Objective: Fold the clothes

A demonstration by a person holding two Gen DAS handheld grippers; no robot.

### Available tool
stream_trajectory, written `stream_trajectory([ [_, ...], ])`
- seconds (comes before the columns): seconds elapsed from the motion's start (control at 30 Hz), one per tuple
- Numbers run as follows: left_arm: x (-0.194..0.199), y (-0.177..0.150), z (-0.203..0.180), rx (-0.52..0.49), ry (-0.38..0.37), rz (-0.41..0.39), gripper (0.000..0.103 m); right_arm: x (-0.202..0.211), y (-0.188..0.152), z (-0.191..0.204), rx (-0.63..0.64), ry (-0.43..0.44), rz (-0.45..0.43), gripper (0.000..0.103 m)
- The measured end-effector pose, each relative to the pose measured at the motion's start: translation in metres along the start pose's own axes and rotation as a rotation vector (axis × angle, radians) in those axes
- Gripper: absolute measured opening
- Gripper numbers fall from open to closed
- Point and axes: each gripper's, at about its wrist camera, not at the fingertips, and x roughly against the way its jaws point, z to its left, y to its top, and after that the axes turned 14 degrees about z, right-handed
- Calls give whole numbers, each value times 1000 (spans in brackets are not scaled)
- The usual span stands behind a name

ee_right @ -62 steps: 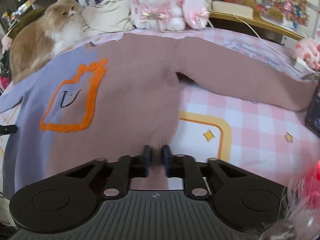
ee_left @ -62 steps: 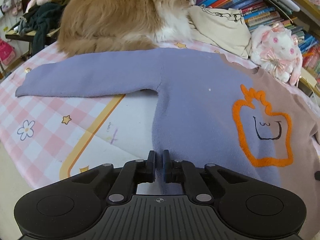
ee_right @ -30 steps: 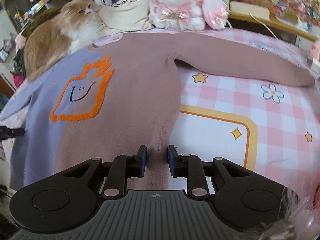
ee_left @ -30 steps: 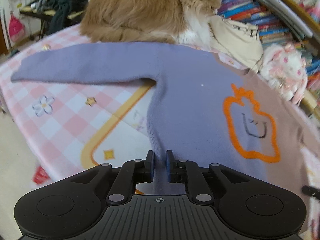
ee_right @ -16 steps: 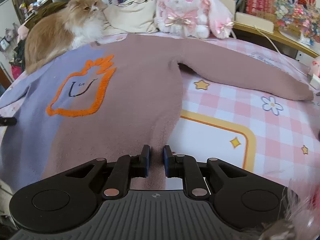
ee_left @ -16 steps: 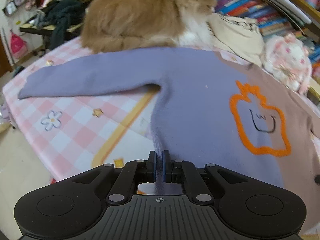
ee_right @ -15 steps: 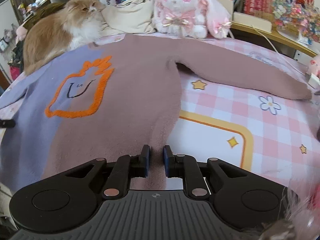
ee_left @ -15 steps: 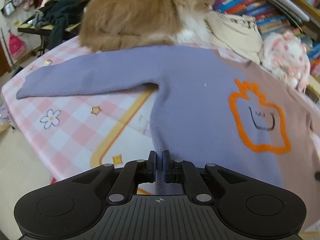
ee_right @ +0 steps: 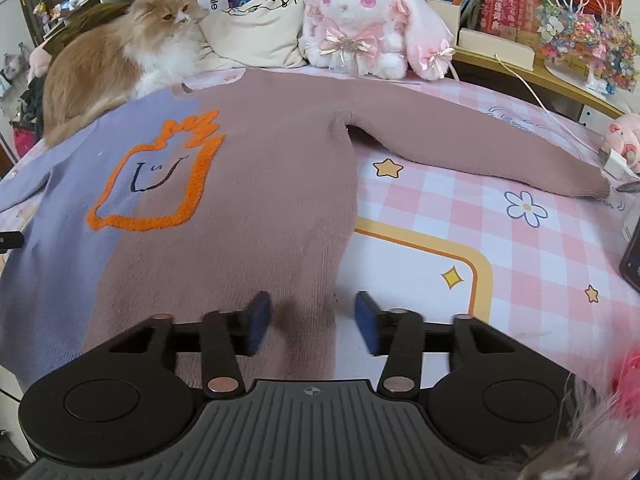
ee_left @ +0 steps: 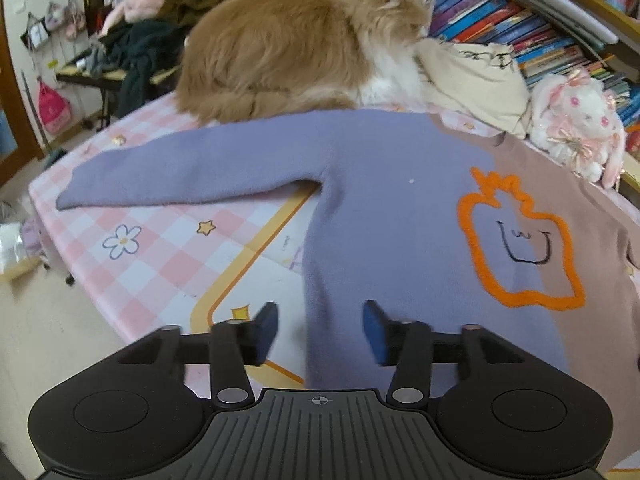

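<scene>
A two-tone sweater [ee_left: 392, 216], lilac on one half and dusty pink on the other [ee_right: 272, 184], lies spread flat on the table with both sleeves out. An orange outline figure [ee_left: 520, 248] is stitched on its chest. My left gripper [ee_left: 318, 332] is open, its jaws either side of the lilac bottom hem corner. My right gripper [ee_right: 312, 322] is open, its jaws either side of the pink bottom hem corner. Neither holds the cloth.
A ginger cat [ee_left: 296, 48] lies at the far edge by the lilac sleeve and shoulder. A cream bag [ee_right: 260, 32] and a plush rabbit [ee_right: 364, 24] stand behind the collar. The pink checked tablecloth [ee_right: 500, 240] has a charger and cable [ee_right: 612, 160] at its right edge.
Both grippers were shut on the sweater's bottom hem half a second ago. Both have opened and let the hem go. The sweater lies flat as before.
</scene>
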Motion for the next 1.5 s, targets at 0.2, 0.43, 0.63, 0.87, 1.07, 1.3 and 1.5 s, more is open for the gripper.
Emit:
stream_trajectory([
  [0.2,8,-10,-15,-33,22,-11,84,4,-7,12,37,-38,-28,70],
  [0.43,4,-15,-30,-129,33,-14,91,9,-18,24,45,-94,-47,81],
  [0.63,3,-11,-32,-222,-35,-16,91,13,-25,44,-8,-139,-57,85],
  [0.87,9,-10,1,-308,-68,-26,93,16,-27,98,-12,-169,-73,91],
  [1.07,10,0,46,-318,-85,-41,93,10,-27,147,-10,-191,-70,91],
  [1.3,5,14,99,-299,-77,-58,93,-1,-27,196,-17,-205,-75,93],
  [1.5,-2,28,150,-220,18,-87,93,-12,-23,228,-11,-205,-69,93],
])
